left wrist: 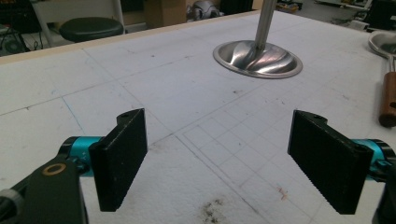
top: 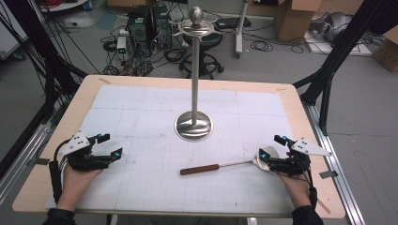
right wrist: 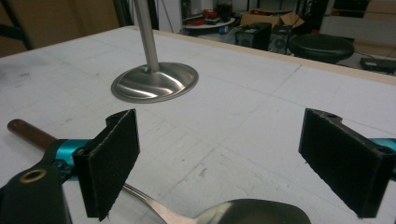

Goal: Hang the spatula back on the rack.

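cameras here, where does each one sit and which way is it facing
High view: above the person's side of the table, looking forward and down; both hands, left gripper and right gripper show.
Left gripper view: rides the left gripper, low over the table, looking between its open fingers toward the stand; the ladle lies at the right edge.
Right gripper view: rides the right gripper, facing the stand, fingers open, ladle bowl just below them.
Shared: all three views show the stand's base and the ladle.
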Tool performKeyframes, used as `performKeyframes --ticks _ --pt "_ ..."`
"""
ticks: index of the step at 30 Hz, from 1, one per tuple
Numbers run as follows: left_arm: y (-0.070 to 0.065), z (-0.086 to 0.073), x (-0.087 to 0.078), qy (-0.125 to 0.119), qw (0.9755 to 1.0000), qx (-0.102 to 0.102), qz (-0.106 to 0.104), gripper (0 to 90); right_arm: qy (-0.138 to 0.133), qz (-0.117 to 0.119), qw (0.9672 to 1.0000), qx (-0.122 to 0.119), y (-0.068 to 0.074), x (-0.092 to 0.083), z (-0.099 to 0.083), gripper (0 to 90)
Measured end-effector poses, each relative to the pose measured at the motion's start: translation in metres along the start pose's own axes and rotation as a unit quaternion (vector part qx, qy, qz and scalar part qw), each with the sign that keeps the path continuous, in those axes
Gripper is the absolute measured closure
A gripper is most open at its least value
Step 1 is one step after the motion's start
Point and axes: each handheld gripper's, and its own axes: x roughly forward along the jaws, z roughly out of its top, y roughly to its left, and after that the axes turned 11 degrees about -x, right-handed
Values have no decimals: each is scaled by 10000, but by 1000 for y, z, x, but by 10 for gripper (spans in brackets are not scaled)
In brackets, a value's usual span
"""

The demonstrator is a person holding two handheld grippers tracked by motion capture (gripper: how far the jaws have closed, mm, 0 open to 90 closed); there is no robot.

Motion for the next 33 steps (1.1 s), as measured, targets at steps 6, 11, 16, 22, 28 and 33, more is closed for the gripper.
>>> performKeyframes --ticks 6,11,16,22,28,33 --pt "-4 -1 1 -50 10000 63 -5 205 27 177 9998 -125 2 4 4 117" --pt "-4 -4 4 0 10000 34 -38 203 -4 361 9992 -151 3 9 6 117" --pt "-6 -6 8 90 9999 61 -65 197 130 778 9965 -267 7 19 13 117" --pt "-6 -8 10 144 9998 99 -60 196 340 1279 9903 -419 14 31 19 118" --pt "-7 -10 12 216 9996 187 -65 194 770 1795 9789 -607 22 48 19 147" --pt "-7 -10 12 208 9996 163 -72 193 1062 1883 9736 -729 25 55 20 156"
